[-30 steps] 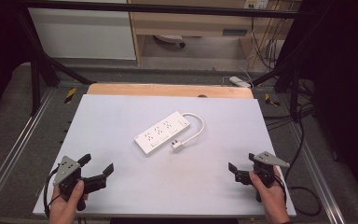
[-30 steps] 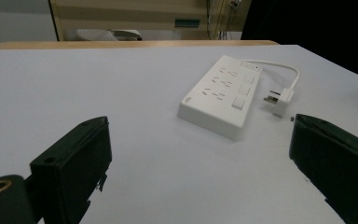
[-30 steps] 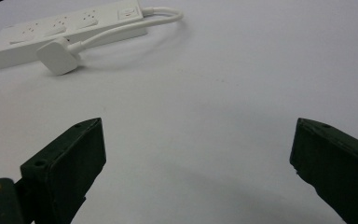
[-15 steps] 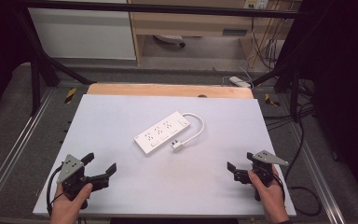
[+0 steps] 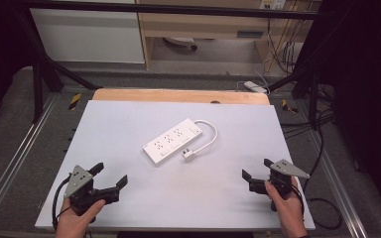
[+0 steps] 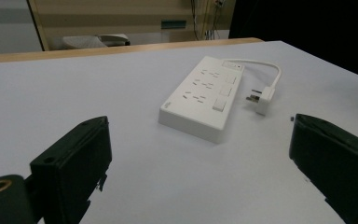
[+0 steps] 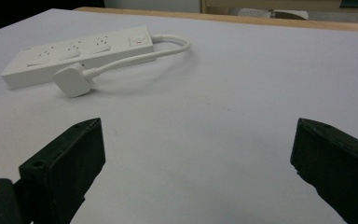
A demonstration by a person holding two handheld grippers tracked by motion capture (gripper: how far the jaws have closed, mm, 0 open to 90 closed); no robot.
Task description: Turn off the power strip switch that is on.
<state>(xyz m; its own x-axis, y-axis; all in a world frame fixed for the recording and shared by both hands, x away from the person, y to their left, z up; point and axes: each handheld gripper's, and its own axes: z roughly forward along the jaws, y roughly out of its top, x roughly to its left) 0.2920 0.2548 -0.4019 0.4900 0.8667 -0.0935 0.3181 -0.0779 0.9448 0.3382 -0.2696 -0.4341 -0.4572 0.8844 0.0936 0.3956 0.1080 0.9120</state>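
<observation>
Both pairs of jaws stand wide apart with nothing between them. At the near left corner of the table (image 5: 129, 124) the left gripper (image 5: 110, 174) sits low in the person's left hand (image 5: 74, 223), its grey three-cornered plate on top and its jaws aimed toward the middle of the table. Near the right edge, the right gripper (image 5: 257, 168) is held in the right hand (image 5: 285, 208), jaws aimed inward to the left.

Well apart from both, around the middle of the pale table, lies a white power strip (image 5: 173, 141), set on a slant. Its short white cord (image 5: 209, 136) loops out from the far end and curls back to a white plug (image 5: 189, 155) lying just beside the strip's long side. In the left gripper view the strip (image 6: 200, 95) lies ahead between the jaws, the plug (image 6: 262, 100) to its right, prongs showing. In the right gripper view the plug (image 7: 72, 79) lies in front of the strip (image 7: 74, 53), off to the upper left.
</observation>
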